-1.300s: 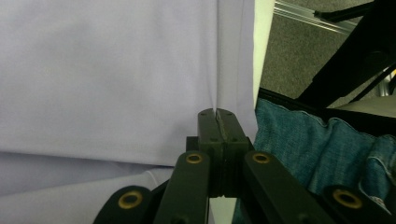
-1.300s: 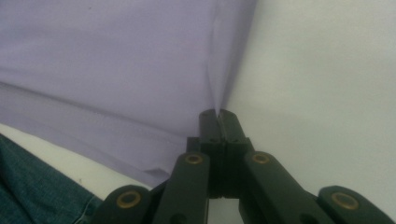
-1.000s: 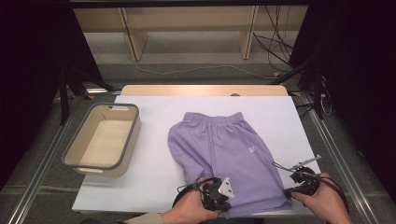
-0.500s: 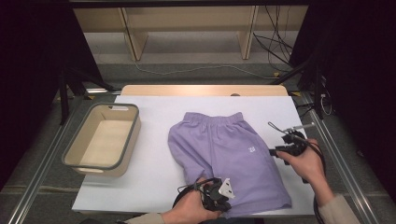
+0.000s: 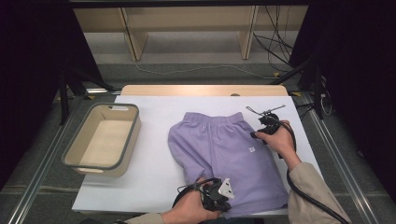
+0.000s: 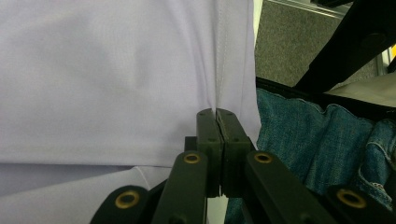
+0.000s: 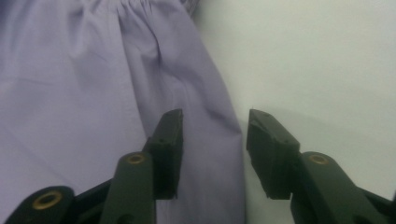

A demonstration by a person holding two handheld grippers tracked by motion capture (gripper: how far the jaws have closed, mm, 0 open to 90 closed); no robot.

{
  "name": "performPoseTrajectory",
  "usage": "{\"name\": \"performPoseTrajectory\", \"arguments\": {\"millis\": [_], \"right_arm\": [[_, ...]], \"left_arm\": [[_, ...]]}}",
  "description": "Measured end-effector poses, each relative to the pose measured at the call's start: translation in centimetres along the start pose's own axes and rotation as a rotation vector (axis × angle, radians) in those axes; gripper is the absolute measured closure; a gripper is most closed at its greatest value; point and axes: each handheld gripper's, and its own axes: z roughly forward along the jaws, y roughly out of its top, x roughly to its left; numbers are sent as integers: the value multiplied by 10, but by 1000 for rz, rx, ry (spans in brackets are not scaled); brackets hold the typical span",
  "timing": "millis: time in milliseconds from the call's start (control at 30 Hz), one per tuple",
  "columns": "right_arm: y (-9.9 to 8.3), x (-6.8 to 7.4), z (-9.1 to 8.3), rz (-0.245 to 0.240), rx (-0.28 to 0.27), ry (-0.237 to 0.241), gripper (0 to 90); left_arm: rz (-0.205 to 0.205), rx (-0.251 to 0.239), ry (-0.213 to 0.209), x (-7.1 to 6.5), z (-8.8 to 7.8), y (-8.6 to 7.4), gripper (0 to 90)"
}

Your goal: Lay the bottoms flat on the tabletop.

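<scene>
One pair of lilac shorts (image 5: 224, 158) lies centre-right in the high view, long axis running waistband upper-left to hems lower-right. Your left gripper (image 6: 217, 122) pinches a hem; your right gripper (image 7: 214, 128), jaws just opening, straddles the side edge.

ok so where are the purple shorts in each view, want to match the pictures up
High view: the purple shorts lie flat at centre-right on the white table, waistband at the far end.
Left gripper view: the cloth covers the upper left, its hem pinched between the shut jaws.
Right gripper view: the shorts cover the left half, their side edge running between the open jaws.
Shared landmark: the gathered waistband, also at the top of the right gripper view.
</scene>
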Motion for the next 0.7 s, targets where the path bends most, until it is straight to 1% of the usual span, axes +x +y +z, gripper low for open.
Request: {"name": "performPoseTrajectory", "arguments": {"millis": [33,67,100,133,167,200,233,333,367,400,500,600,700], "right_arm": [[0,2,2,-28,8,-27,638],[1,4,2,-50,11,-51,650],[2,6,2,-57,15,-58,688],[2,7,2,-63,17,-59,776],[2,8,2,-68,17,-60,807],[2,8,3,-66,17,-64,874],[3,8,3,-57,21,-57,898],[5,7,2,-44,34,-54,900],[6,7,2,-47,32,-62,900],[6,7,2,-55,20,-75,900],[7,5,1,-34,-3,-85,900],[7,1,-1,-14,-29,-118,900],[7,-3,-2,-9,-48,-141,900]], "left_arm": [[1,0,1,0,0,0,884],[2,1,1,0,0,0,884],[4,3,2,0,0,0,885],[5,3,2,0,0,0,884],[6,3,3,-1,0,0,884],[4,3,2,0,0,0,884],[4,4,1,0,0,0,884],[4,2,2,0,0,0,884],[4,1,2,0,0,0,885],[4,0,3,0,0,0,884],[4,-13,2,0,1,0,882],[6,-22,7,0,1,0,881],[10,-28,16,0,1,0,875]]}}
